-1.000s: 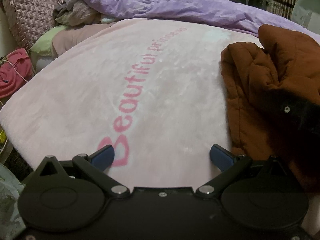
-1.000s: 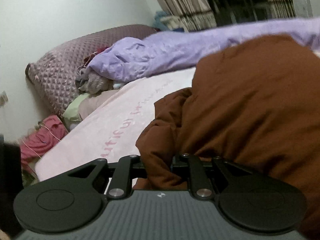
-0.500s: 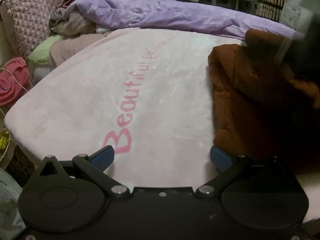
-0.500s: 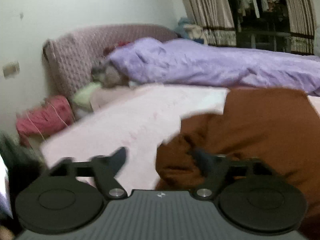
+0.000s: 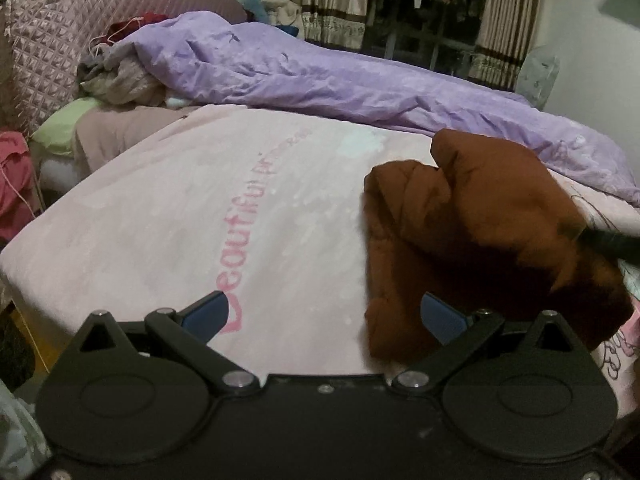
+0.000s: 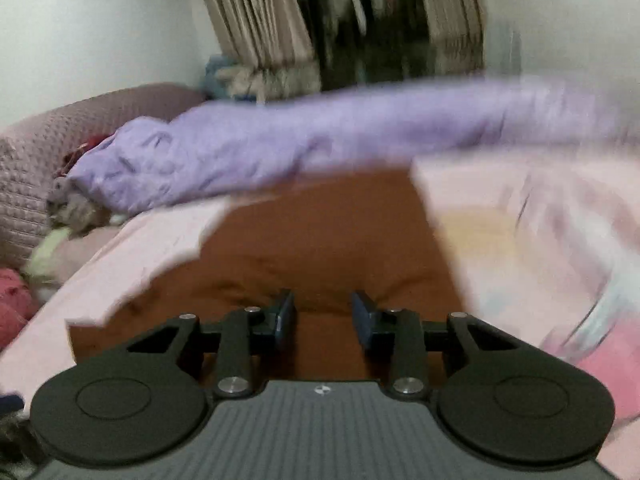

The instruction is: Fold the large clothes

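Brown padded jacket (image 5: 472,232) bunched on pink blanket (image 5: 200,216), partly folded. Left gripper (image 5: 324,312) released, empty, jacket beside right jaw. Right gripper (image 6: 323,320) narrowing over jacket, jaws just closing, pads not yet gripping; likely regrasping for next fold.

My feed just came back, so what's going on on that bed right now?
A person with a gripper in each hand is folding a brown padded jacket on a pink blanket. The jacket lies bunched at the blanket's right side. The left gripper is wide open over the blanket, holding nothing. The right gripper sits over the jacket; its jaws have just been closing, with a gap left and no fabric visibly pinched.
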Demonstrator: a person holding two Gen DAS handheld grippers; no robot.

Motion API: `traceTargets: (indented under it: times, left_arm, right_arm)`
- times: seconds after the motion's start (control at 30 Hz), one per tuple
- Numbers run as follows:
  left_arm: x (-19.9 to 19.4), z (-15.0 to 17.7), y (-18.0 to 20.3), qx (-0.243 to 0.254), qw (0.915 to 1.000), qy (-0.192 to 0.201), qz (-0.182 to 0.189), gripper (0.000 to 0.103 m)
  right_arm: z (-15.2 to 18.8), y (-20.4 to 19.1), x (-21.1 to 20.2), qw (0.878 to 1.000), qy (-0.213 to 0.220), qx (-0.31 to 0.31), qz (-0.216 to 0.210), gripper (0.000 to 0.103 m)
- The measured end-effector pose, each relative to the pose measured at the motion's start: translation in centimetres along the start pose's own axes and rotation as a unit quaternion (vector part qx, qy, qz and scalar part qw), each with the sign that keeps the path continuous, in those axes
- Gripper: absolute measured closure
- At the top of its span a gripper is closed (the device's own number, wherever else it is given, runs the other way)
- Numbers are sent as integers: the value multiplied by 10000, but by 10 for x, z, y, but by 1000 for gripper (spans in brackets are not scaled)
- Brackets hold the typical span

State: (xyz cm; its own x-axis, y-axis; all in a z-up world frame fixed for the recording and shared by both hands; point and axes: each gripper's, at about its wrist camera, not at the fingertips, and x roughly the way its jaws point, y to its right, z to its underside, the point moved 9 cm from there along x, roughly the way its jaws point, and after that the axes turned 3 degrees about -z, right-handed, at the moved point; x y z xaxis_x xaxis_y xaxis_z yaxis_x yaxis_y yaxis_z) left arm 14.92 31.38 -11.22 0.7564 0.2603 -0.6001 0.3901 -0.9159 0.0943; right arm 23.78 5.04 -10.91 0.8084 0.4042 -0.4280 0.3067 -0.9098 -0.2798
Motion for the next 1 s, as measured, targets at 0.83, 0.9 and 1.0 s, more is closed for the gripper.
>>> traceTargets:
  times: [0.83, 0.9, 1.0]
  left_arm:
    - [-28, -44, 95, 495, 9923, 695, 893, 92]
    - [-13, -29, 90, 669, 9946, 585, 531, 91]
    - [51, 14, 73, 611, 9977, -225, 203, 85]
  right_arm:
    - [-15, -19, -47, 9982, 544, 14, -257, 60]
    - [-15, -22, -46, 9987, 421, 70, -277, 59]
    - [-9, -22, -36, 9990, 285, 91, -318, 60]
